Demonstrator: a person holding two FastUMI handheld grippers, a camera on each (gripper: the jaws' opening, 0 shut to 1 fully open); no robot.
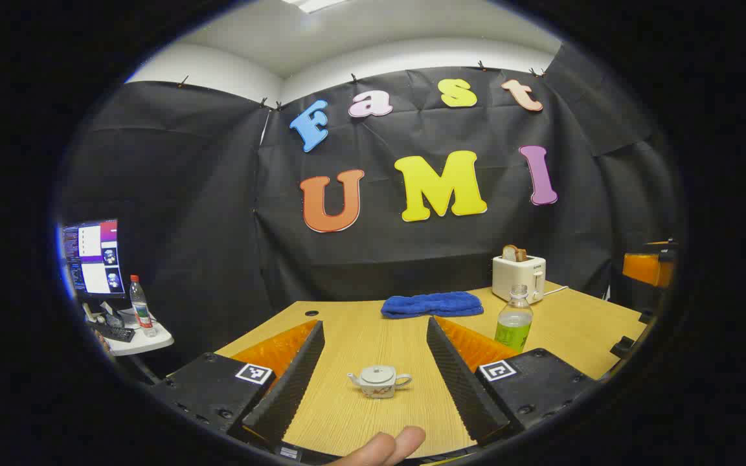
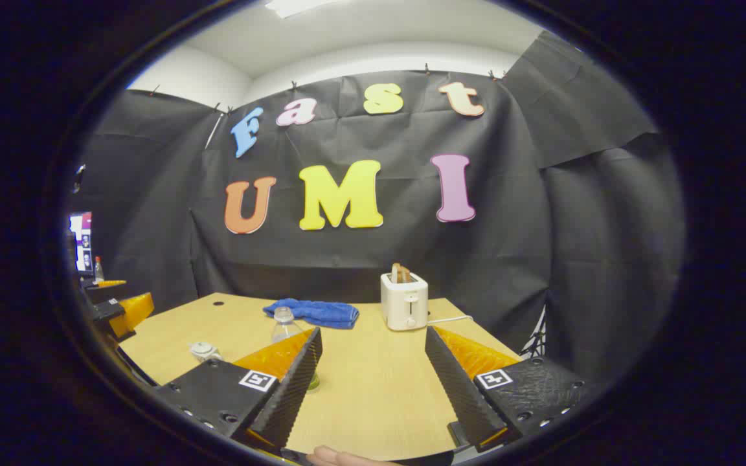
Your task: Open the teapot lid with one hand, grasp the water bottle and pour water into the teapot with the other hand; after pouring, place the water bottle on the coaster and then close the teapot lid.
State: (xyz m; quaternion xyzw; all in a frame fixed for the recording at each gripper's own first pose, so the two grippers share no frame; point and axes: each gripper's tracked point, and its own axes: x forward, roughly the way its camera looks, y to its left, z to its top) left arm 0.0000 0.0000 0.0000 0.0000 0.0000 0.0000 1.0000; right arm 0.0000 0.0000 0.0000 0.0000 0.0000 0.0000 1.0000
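Booth inventory, one moment.

1. Table (image 1: 360, 336): light wood top w/ a small round hole near the far left edge.
2. Teapot (image 1: 379, 380): small, white, lid on, upright on table. In left gripper view it sits between the two fingers but farther out, touching neither. In right gripper view it's at far left (image 2: 203, 351), well apart from that gripper.
3. Water bottle (image 1: 514, 320): clear, greenish liquid in lower part, upright on table, to the right of the teapot and farther back, just behind the left gripper's right-hand finger in that view. In right gripper view, its top (image 2: 283, 325) shows behind that gripper's left-hand finger; lower part hidden.
4. Left gripper (image 1: 376, 378): fingers spread wide, nothing held, above table.
5. Right gripper (image 2: 373, 382): fingers spread wide, nothing held; bare tabletop between them.
6. Blue towel (image 1: 432, 304): folded, at back of table, touching nothing else.
7. Toaster (image 1: 519, 277): white, back right, w/ toast standing in slot; cord trails off to the right.
8. Fingertips of a person (image 1: 386, 446): at bottom edge of left gripper view.
9. Side table (image 1: 136, 340) at far left: monitor, second bottle w/ red cap, misc. small items, too small to tell.
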